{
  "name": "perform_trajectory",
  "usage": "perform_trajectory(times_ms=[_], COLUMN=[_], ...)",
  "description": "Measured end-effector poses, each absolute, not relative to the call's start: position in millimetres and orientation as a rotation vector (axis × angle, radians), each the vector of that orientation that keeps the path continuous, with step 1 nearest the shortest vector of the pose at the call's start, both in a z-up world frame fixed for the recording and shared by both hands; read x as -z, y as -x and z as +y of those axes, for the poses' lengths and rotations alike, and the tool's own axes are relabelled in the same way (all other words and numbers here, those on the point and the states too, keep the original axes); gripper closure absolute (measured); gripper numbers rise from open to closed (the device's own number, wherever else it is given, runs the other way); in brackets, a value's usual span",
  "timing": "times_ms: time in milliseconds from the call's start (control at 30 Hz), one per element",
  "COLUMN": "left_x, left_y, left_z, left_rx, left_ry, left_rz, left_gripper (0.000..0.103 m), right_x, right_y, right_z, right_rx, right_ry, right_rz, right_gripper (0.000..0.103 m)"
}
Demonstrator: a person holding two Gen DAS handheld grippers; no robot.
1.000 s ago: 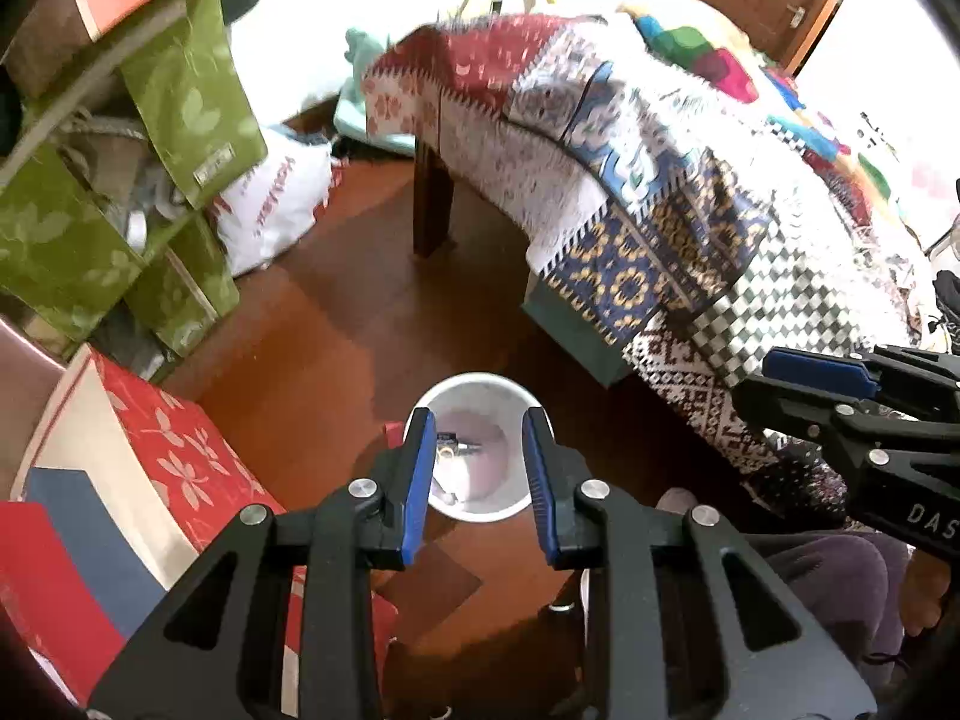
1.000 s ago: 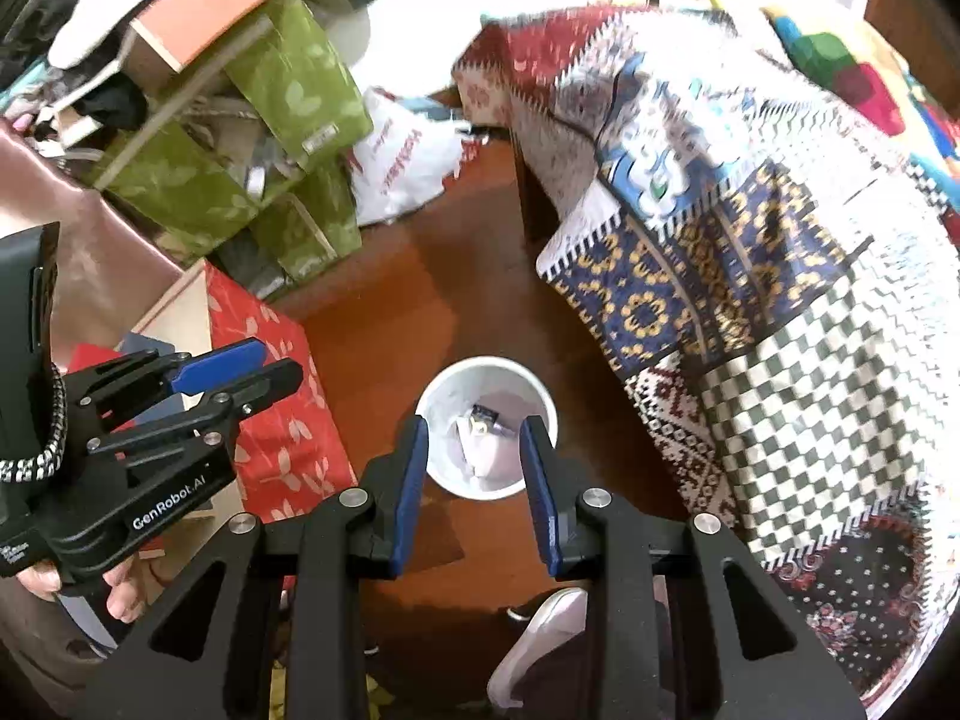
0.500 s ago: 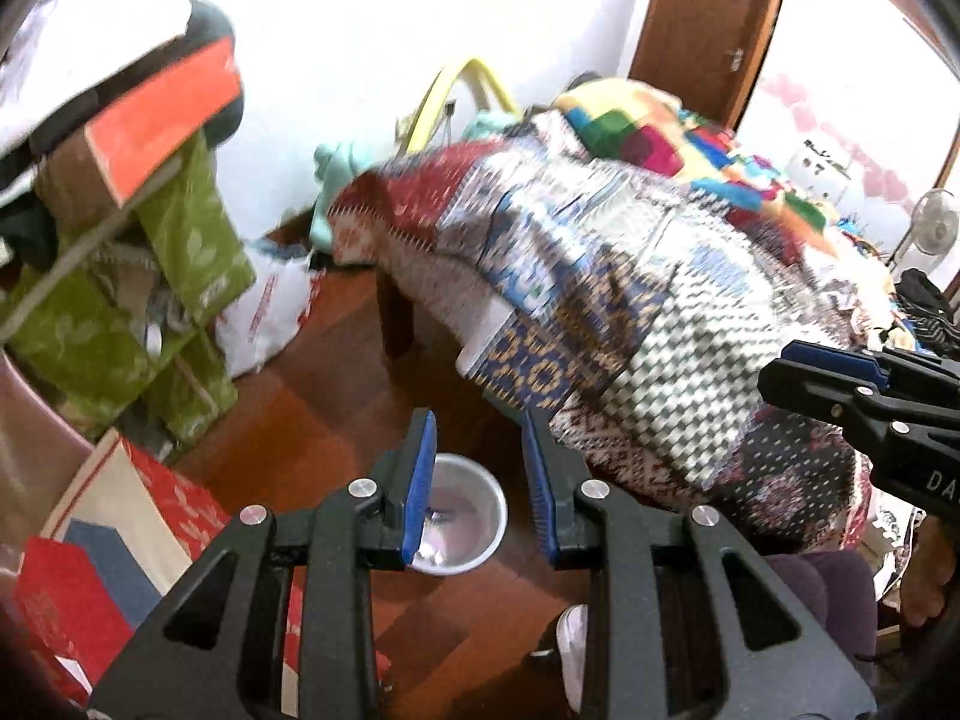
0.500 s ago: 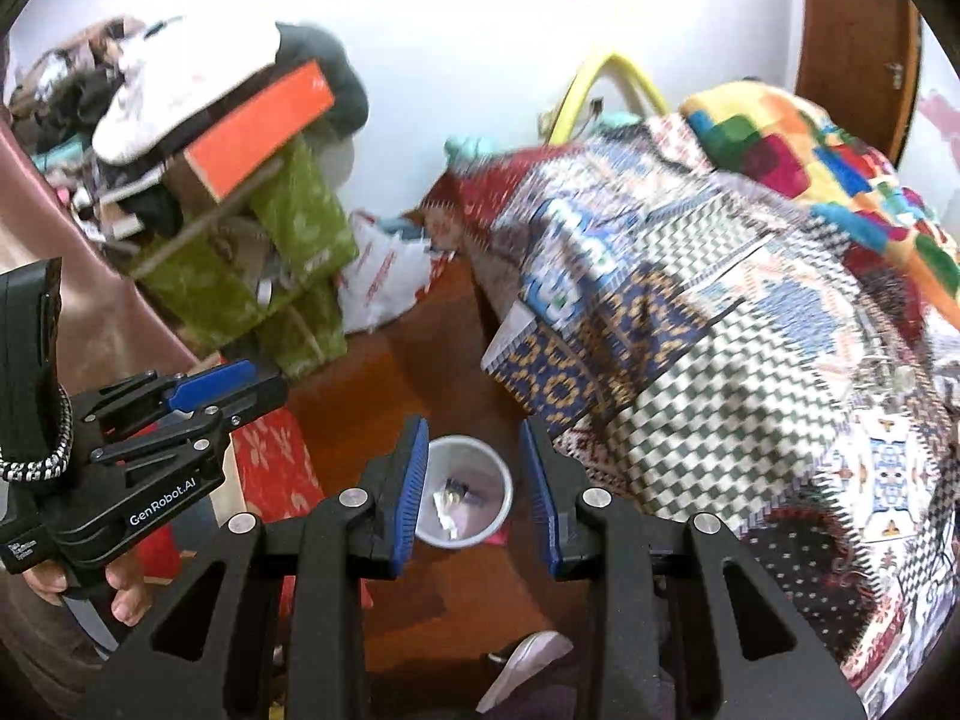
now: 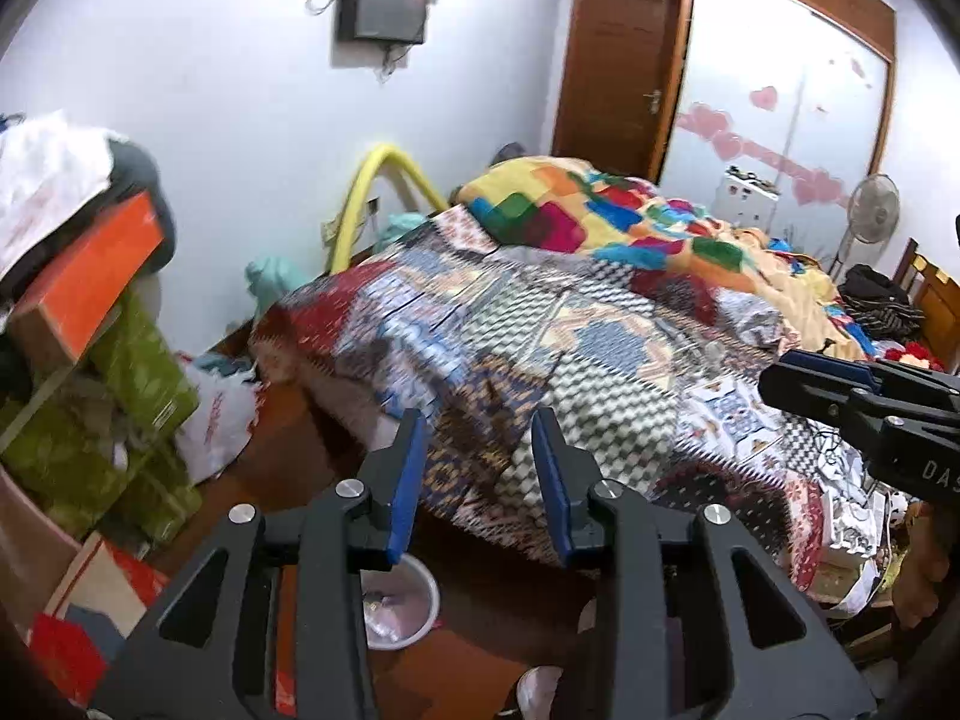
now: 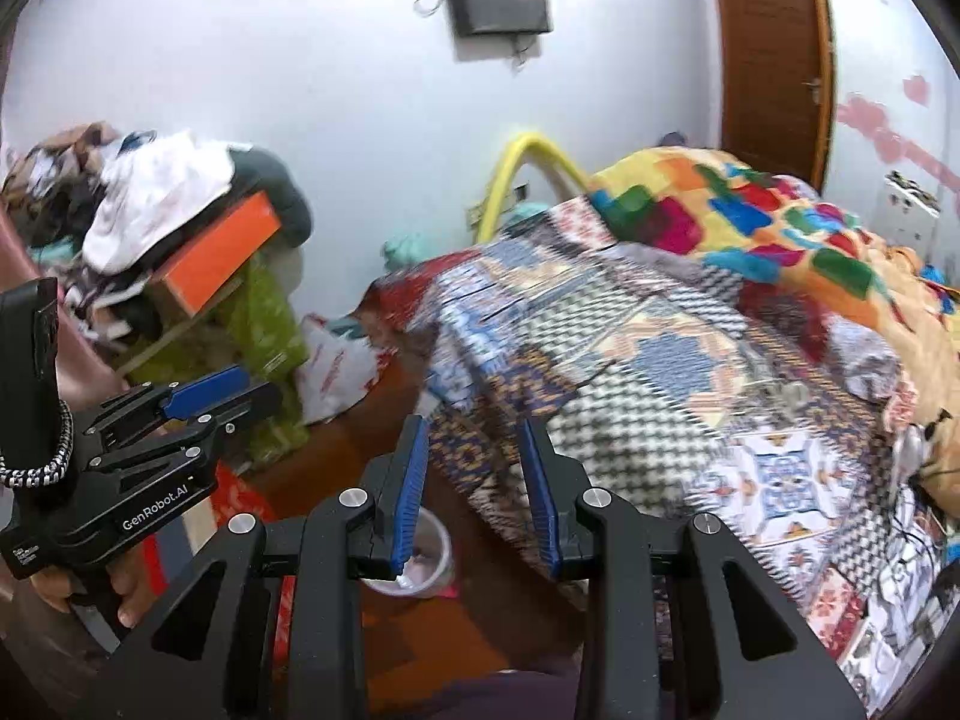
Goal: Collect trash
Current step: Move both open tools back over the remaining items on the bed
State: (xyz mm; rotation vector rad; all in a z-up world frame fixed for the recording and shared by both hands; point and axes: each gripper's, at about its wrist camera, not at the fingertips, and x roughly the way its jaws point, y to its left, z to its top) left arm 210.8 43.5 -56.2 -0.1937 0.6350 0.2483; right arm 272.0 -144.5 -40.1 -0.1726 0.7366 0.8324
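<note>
While both the left gripper and the right gripper hang agape and empty above the bed's near edge, trash could miss the white bin on the floor below.

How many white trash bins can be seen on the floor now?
1. The white trash bin stands on the brown floor beside the bed, partly hidden behind the left claw; others may be hidden.
</note>
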Motion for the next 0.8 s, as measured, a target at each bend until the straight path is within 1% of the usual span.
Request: perform_trajectory(times_ms=[33,100,167,267,300,533,800], left_x=[54.7,50.4,48.6,48.5,49.2,60.5,93.6], left_y=[-215.4,-230.5,-244.2,-266.6,-274.9,-337.9,-406.8], left_z=[39.3,27.1,17.0,0.7,-4.8,-38.4,-63.1], left_rx=[-0.237,-0.207,-0.185,-0.152,-0.14,-0.064,0.001], left_ry=[0.191,0.188,0.187,0.184,0.182,0.167,0.167], left_rz=[0.632,0.627,0.626,0.635,0.638,0.687,0.772], left_gripper=[0.066,0.064,0.061,0.052,0.051,0.048,0.048], right_x=[37.7,33.5,29.5,27.3,26.9,37.0,78.3], right_y=[-275.7,-283.4,-292.7,-306.9,-311.8,-355.8,-410.4], right_z=[-151.6,-166.7,-185.7,-209.2,-216.7,-266.3,-309.2], right_rx=[-0.816,-0.779,-0.732,-0.68,-0.661,-0.52,-0.411], right_ry=[0.167,0.155,0.132,0.114,0.112,0.103,0.117], right_rz=[0.73,0.712,0.686,0.674,0.67,0.682,0.772], right_gripper=[0.072,0.055,0.05,0.05,0.05,0.05,0.05])
